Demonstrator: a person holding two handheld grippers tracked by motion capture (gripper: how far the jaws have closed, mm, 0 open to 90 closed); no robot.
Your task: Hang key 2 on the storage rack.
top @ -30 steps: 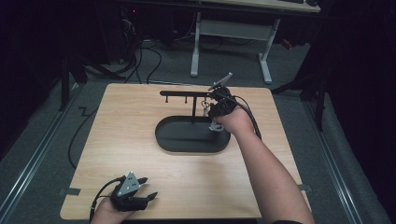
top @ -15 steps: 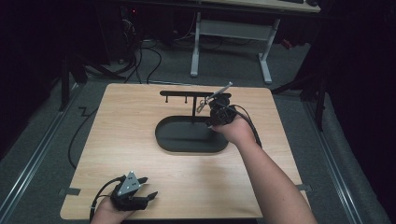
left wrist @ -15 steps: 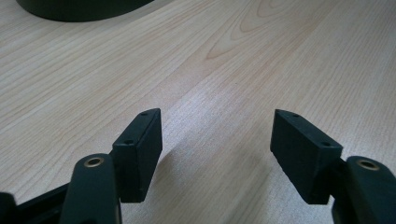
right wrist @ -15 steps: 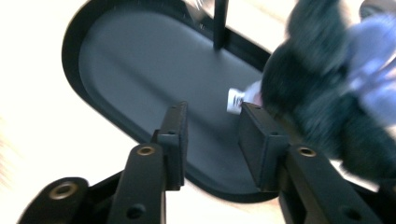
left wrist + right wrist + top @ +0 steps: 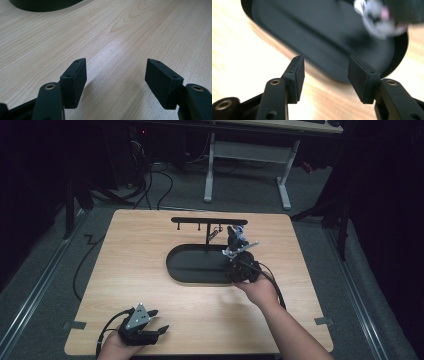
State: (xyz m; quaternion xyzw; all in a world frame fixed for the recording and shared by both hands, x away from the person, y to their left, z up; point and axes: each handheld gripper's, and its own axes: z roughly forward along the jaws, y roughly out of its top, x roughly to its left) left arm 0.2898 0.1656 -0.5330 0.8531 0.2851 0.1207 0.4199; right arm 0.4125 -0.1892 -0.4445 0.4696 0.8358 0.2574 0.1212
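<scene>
A black oval tray (image 5: 190, 268) lies mid-table, with a black T-shaped stand (image 5: 200, 220) rising from it. A small grey, blue and pink thing (image 5: 235, 237) hangs near the bar's right end, and it looks blurred in the right gripper view (image 5: 379, 21). A thin chain-like piece (image 5: 214, 234) hangs beside the post. My right gripper (image 5: 234, 262) hovers open over the tray's near right edge (image 5: 312, 30), with nothing between its jaws (image 5: 325, 72). At the table's front left corner my left gripper (image 5: 159, 321) rests open and holds nothing (image 5: 116, 75).
The light wooden table (image 5: 310, 270) has bare wood around the tray. The tray's rim (image 5: 45, 3) shows far ahead of the left jaws. Cables trail from both grippers. Behind the table stand a white desk frame (image 5: 250, 155) and floor cables.
My right gripper has drawn back from the bar's right end toward the person and now sits lower, at the tray's near edge. The left gripper has not moved.
</scene>
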